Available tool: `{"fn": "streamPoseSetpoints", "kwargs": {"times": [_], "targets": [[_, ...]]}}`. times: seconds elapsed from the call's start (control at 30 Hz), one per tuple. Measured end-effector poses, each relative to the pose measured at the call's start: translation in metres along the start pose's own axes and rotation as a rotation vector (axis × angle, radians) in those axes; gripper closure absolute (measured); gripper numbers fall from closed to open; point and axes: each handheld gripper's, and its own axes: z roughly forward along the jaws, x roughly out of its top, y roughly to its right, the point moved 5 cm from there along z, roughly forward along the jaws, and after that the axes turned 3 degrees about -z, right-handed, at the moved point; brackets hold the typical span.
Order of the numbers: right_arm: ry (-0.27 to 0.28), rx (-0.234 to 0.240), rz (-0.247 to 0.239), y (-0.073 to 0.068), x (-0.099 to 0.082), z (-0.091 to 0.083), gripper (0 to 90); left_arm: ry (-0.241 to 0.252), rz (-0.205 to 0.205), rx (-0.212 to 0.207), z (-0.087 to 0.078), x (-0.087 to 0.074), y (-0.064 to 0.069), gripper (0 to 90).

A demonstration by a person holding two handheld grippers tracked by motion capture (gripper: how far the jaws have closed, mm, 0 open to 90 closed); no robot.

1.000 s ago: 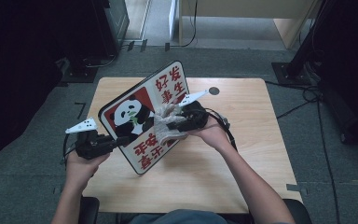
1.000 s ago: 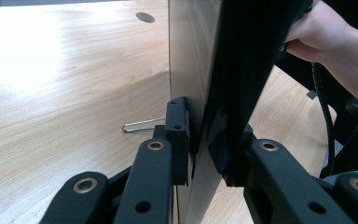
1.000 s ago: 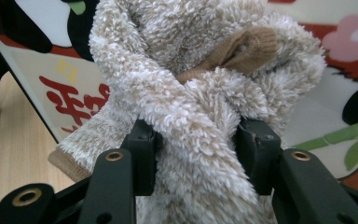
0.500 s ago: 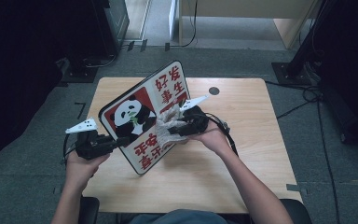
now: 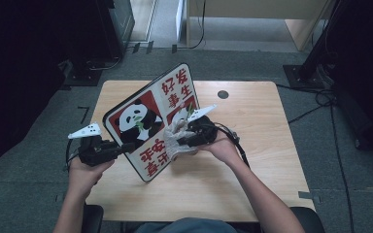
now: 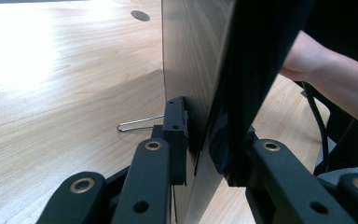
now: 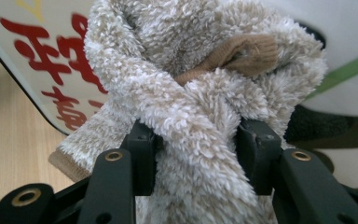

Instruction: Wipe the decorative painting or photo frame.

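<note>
High view first: you are holding a square panda board tilted up on its near edge over the wooden table, its printed face turned up and toward you. That face is split into panels: a black-and-white panda chewing green bamboo on red, and white panels with red Chinese characters, all within a dark rim. Your left gripper is clamped on the board's left edge; in the left gripper view its jaws press either side of the thin panel, whose back is plain grey and reflective, with a wire clip lying on the table behind it. Your right gripper is clenched on a fluffy beige cloth, which lies against the board's face near its middle. In the right gripper view that cloth bunches thick between the jaws, looped pile with a tan ribbed hem showing at the top fold.
</note>
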Motion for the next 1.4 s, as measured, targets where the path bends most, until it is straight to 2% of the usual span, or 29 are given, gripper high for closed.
{"fn": "streamPoseSetpoints", "kwargs": {"times": [0.27, 0.8, 0.93, 1.17, 1.4], "targets": [[-0.016, 0.0, 0.007, 0.0, -0.011, 0.006, 55.7, -0.001, -0.001, 0.0, 0.0, 0.0, 0.0, 76.0], [-0.082, -0.003, 0.025, 0.001, -0.035, 0.022, 55.8, -0.001, -0.003, -0.007, 0.0, 0.0, 0.0, 75.8], [-0.102, -0.01, 0.016, 0.002, -0.041, 0.025, 55.8, -0.002, -0.001, -0.007, 0.0, 0.0, 0.0, 75.6], [-0.08, -0.005, 0.042, 0.002, -0.047, 0.027, 55.9, -0.002, -0.002, -0.006, 0.0, 0.0, 0.0, 75.5], [-0.084, 0.008, 0.062, 0.003, -0.047, 0.026, 56.2, -0.001, 0.004, -0.002, 0.0, 0.0, 0.0, 75.4]]}}
